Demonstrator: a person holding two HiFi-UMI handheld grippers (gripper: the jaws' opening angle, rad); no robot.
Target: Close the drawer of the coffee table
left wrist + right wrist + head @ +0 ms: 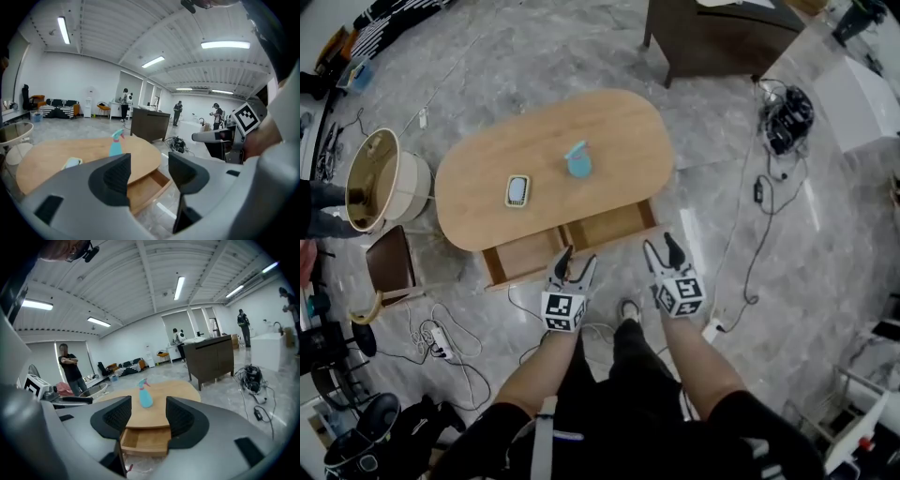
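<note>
Right gripper (148, 413) faces open drawer (143, 439)
Parted, empty jaws frame the coffee table (183, 390); a blue spray bottle (145, 396) stands on top.

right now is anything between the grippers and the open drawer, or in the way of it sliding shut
Nothing visible. The left gripper and right gripper, both open, hover before the drawer front. The drawer looks empty, and the spray bottle stands on the tabletop, clear of its path.

Coffee table (619, 122) matt light wood; open drawer (609, 225) same wood; floor (534, 56) glossy grey marble.
</note>
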